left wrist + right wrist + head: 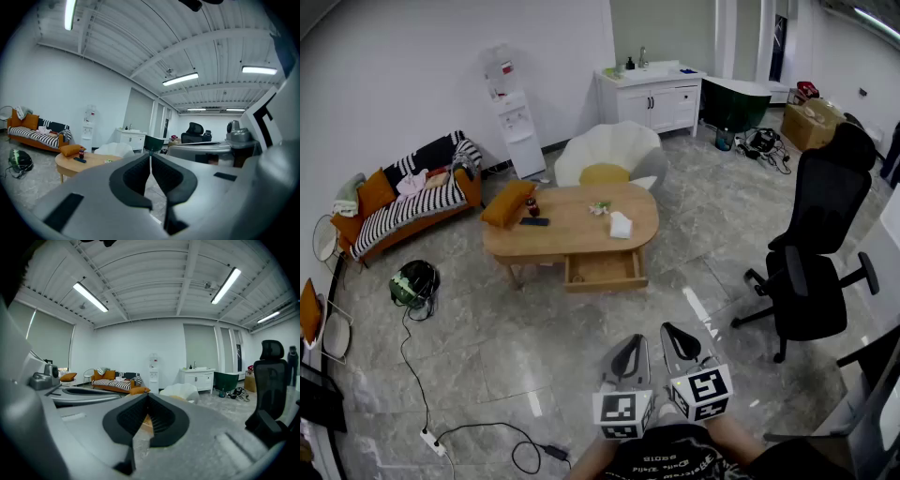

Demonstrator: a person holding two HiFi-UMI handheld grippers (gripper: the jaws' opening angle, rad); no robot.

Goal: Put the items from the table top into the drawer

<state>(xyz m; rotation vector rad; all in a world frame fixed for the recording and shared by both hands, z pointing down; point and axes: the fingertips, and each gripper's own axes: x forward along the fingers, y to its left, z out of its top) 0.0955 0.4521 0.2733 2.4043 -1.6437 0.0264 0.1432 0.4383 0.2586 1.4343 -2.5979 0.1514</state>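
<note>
Jaws closed and empty on left gripper (626,354) and right gripper (679,342), both far from counter (572,239) | cushion (508,202), bottle (532,205), remote (534,221), white cloth (621,225) lie on counter | drawer (605,270) stands open, seems empty | progress: 0 items stored, all left to do

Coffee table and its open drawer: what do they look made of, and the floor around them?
Coffee table: light wood or wood veneer, matte finish; even warm tan, no glare. Drawer: same tan wood look, inside and on the front. Floor: polished stone or stone-look tile; grey and veined, with joint lines and light reflections.
</note>
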